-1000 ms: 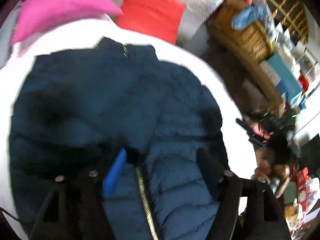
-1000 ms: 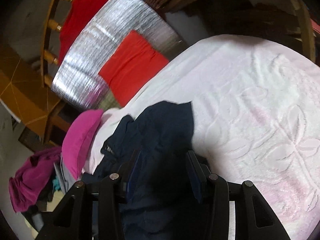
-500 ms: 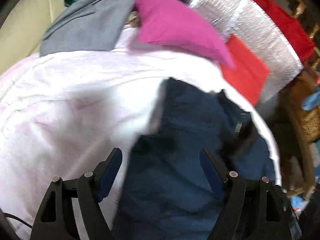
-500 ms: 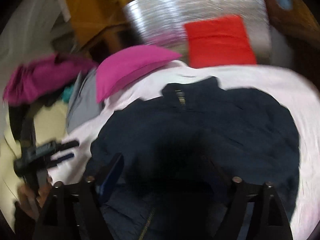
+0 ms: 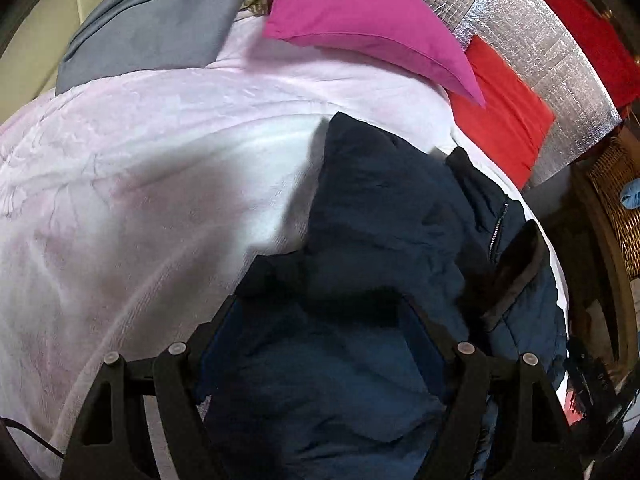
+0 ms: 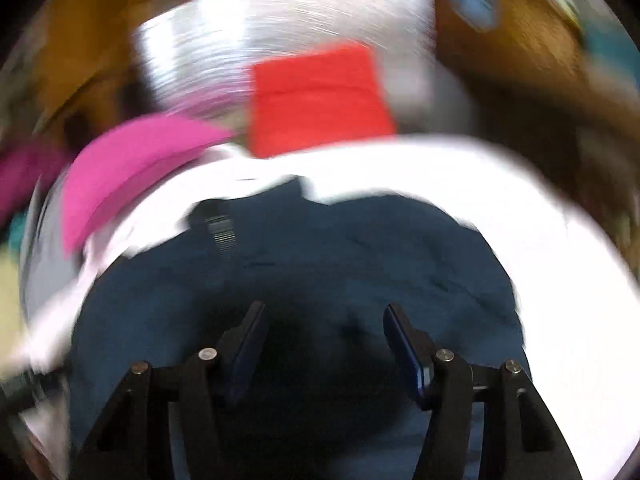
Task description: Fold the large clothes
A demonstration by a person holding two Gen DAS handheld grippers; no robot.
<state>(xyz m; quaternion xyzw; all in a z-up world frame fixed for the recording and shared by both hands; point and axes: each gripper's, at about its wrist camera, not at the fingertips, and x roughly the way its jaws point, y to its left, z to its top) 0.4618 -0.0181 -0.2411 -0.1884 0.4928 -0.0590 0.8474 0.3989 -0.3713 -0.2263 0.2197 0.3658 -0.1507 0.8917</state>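
Jacket [image 5: 372,216] is navy, padded, lying on the pale pink blanket [image 5: 140,168] of the bed, partly folded: one side panel is now thrown across the body, zip and collar bunched toward the right in the left wrist view. A second ago it lay flat and open with the zip running down the middle, so the first lengthwise fold looks done or nearly done.

Left gripper [image 5: 320,336]: jaws wide, hovering over the folded edge; dark fabric fills the gap but I can't see the pads pressing, so I read it as open, nothing held.

Right gripper [image 6: 324,340]: jaws closing, jacket beneath them, no pinch visible. That view is heavily motion-blurred.

Both cameras have swung versus the earlier frames: left now looks along the bed toward the pink pillow [image 5: 360,20], red cushion [image 5: 500,108] behind it.
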